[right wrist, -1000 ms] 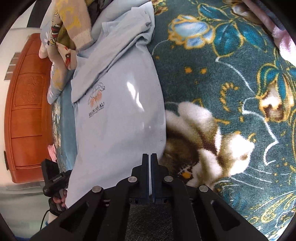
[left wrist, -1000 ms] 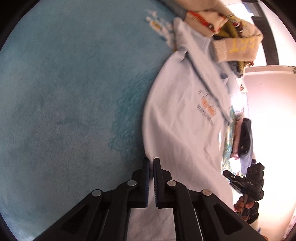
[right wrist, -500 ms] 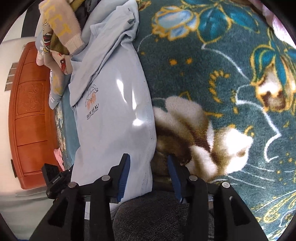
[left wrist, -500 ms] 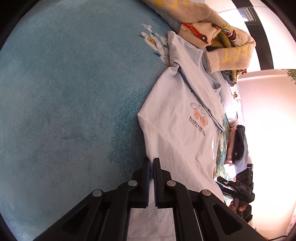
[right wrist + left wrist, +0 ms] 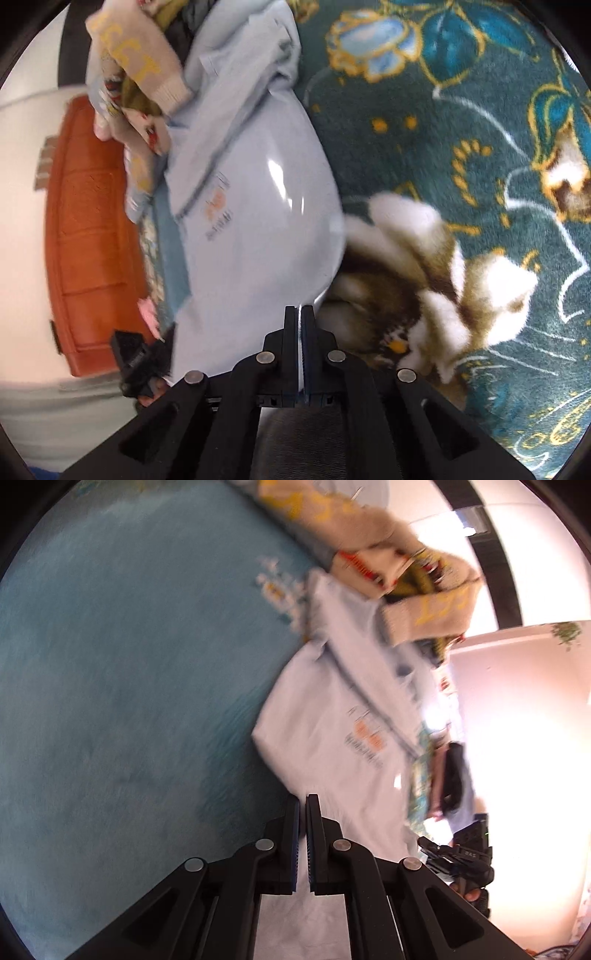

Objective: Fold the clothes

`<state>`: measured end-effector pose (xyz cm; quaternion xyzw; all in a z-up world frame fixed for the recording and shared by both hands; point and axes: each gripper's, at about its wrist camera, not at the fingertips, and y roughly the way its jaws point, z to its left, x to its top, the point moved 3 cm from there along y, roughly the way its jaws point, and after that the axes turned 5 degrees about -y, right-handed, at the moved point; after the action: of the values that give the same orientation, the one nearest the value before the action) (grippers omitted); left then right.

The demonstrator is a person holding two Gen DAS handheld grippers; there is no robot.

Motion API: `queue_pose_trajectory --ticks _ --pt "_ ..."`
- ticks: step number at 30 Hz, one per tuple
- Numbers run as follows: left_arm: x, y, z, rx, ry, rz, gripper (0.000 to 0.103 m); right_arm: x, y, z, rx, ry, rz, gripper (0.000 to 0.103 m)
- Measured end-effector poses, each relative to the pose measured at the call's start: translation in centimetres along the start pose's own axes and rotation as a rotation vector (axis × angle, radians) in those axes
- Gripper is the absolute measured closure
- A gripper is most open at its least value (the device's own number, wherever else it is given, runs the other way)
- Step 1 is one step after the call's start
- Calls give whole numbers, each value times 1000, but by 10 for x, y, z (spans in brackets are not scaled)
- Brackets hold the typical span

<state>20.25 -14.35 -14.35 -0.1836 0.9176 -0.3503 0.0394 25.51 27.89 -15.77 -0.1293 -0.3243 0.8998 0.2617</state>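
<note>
A pale blue T-shirt (image 5: 343,738) with an orange chest print lies stretched on a teal carpet; it also shows in the right wrist view (image 5: 266,229). My left gripper (image 5: 303,805) is shut on the shirt's bottom hem at one corner. My right gripper (image 5: 300,314) is shut on the hem at the other corner. The shirt's collar end lies under a pile of other clothes (image 5: 417,590). Each gripper shows small in the other's view, the right one (image 5: 461,856) and the left one (image 5: 140,354).
A heap of beige, yellow and patterned clothes (image 5: 140,81) lies at the shirt's far end. The carpet is plain teal on the left side (image 5: 129,701) and floral (image 5: 461,184) on the right. An orange wooden cabinet (image 5: 85,229) stands beyond.
The right gripper opened half a second ago and has shut again on the hem. Both grippers are moving; the views are blurred and the shirt bulges upward.
</note>
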Motion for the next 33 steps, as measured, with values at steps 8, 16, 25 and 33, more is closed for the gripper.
queue_pose_trajectory --ticks 8,16,25,33 --pt "63 7 -36 -52 55 -95 99 49 -27 35 156 -24 -154 101" --pt "138 60 -57 13 72 -131 99 127 -16 39 80 -3 -242 101" --pt "157 88 -34 83 -7 -100 99 163 17 18 -96 21 -217 99" --pt "120 72 -4 146 -27 -73 67 133 -8 20 -146 -22 -236 70"
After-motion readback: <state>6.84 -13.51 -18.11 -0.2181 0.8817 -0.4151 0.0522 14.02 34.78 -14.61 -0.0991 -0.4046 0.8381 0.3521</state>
